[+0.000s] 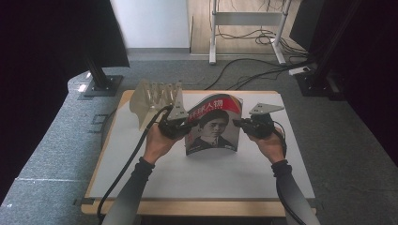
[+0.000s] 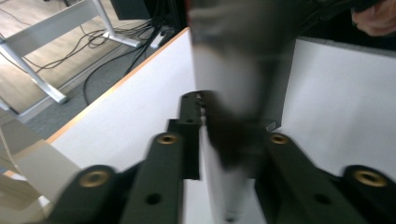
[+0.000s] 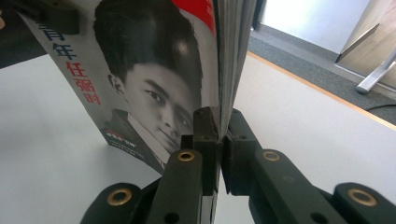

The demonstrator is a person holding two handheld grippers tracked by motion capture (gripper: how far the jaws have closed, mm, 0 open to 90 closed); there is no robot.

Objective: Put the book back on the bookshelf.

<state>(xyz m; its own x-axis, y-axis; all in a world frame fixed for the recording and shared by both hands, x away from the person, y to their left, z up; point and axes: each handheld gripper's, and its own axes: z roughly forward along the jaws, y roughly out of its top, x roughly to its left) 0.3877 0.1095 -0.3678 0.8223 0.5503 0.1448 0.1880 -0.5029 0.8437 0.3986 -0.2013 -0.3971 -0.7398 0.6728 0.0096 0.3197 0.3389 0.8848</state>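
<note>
While the person stands a magazine (image 1: 213, 125) upright on the white bench (image 1: 155, 173), each side edge is pinched by a gripper. At the far left corner of the bench sits a clear plastic rack (image 1: 152, 97), just behind the left hand (image 1: 157, 143). The left gripper (image 1: 180, 125) is clamped on the magazine's left edge; the left gripper view confirms this, though blurred, with the pages running between its jaws. The magazine sits near the middle of the bench, cover facing the person, bowed outward. The right gripper (image 1: 240, 123) is pressed together on the right edge.

My guess is the bowing is the risk: squeezing the edges inward could crease the cover, or a thin pinch could slip and let it flop flat.

From the right gripper view the stacked page edges and the jaws' narrow bite are plain, which the high view cannot resolve; only the high view shows the rack's position and the curve of the whole cover
</note>
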